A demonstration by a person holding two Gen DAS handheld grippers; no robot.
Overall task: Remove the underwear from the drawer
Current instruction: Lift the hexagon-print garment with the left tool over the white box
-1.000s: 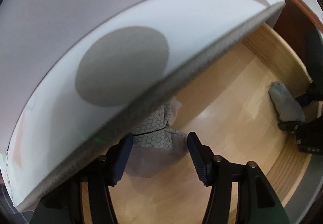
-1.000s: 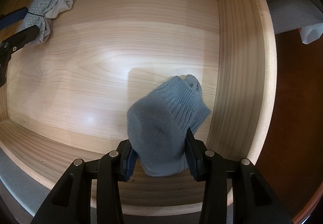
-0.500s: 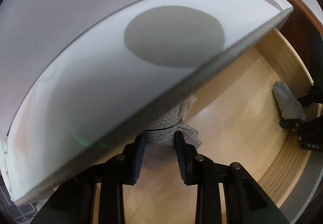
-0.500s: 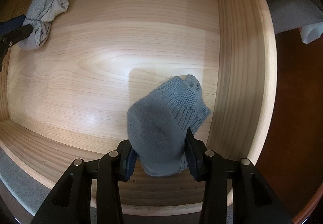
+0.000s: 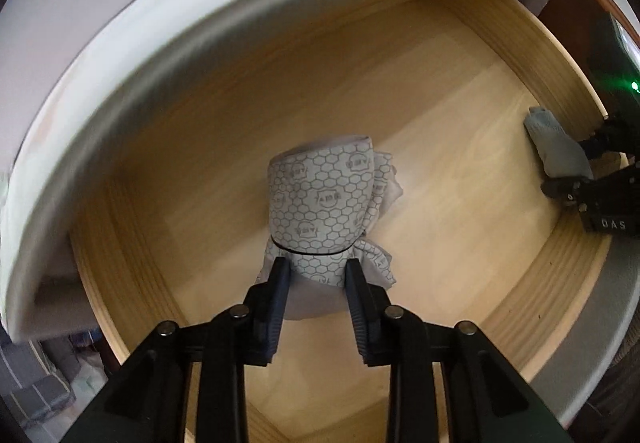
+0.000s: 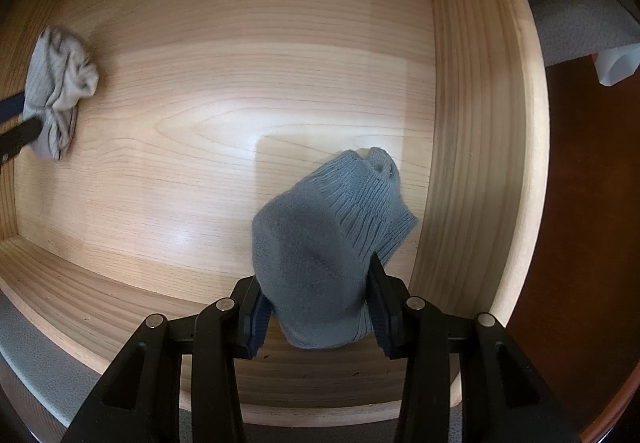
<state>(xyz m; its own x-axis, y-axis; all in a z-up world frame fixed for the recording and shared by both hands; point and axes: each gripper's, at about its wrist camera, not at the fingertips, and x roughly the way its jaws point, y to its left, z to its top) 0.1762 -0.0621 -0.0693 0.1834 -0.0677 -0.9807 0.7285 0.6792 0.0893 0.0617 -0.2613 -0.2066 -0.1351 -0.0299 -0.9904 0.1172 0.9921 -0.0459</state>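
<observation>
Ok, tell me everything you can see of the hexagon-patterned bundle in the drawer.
The hexagon-patterned bundle is a rolled light grey fabric printed with darker honeycomb outlines and small round logos. A thin dark band cinches it near its lower end, and loose crumpled folds spill out at its right side. The left tongs are shut on that lower end, a dark pad on either side. It sits over the pale wooden drawer floor, well apart from the blue-grey sock. Whether it touches the floor is unclear.

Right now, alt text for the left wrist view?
The left gripper is clamped on a rolled grey honeycomb-print garment inside a light wooden drawer. At far right, the right gripper holds a blue-grey knit sock. A white cabinet edge arcs overhead.
</observation>
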